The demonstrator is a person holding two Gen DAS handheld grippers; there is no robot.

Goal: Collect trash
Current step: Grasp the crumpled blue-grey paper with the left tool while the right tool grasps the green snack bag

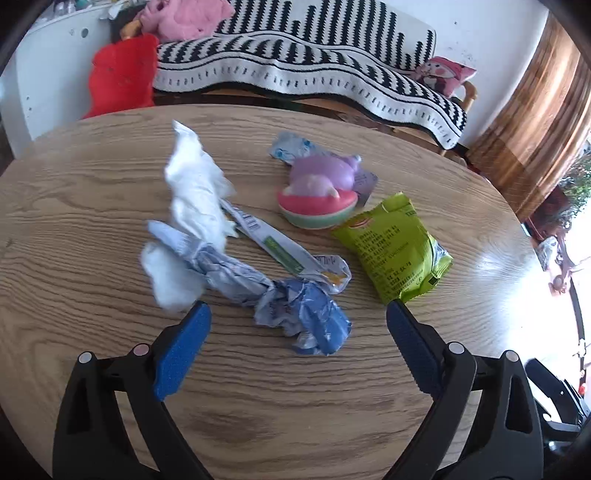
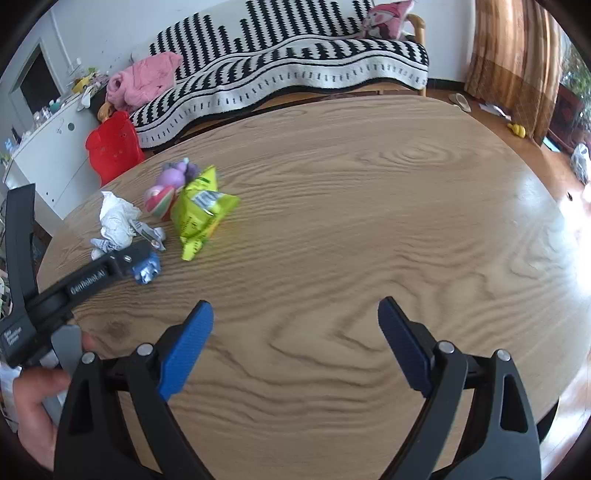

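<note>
Trash lies on a round wooden table (image 1: 92, 192). A crumpled blue and white wrapper (image 1: 295, 306) lies just ahead of my open left gripper (image 1: 295, 314), between its blue pads. Behind it lie a crumpled white tissue (image 1: 195, 195), a long flattened wrapper (image 1: 280, 247), a green snack packet (image 1: 395, 251) and a small blue-white wrapper (image 1: 291, 146). My right gripper (image 2: 295, 314) is open and empty over bare table, right of the pile. The green packet (image 2: 199, 218), the tissue (image 2: 116, 221) and the left gripper's body (image 2: 92, 277) show in the right wrist view.
A purple and pink squishy toy (image 1: 321, 192) sits among the trash. Behind the table are a sofa with a black and white blanket (image 1: 314, 70), a red cushion (image 1: 118, 77), pink clothes (image 1: 184, 18) and a white cabinet (image 2: 48, 155). Curtains (image 2: 517, 55) hang at right.
</note>
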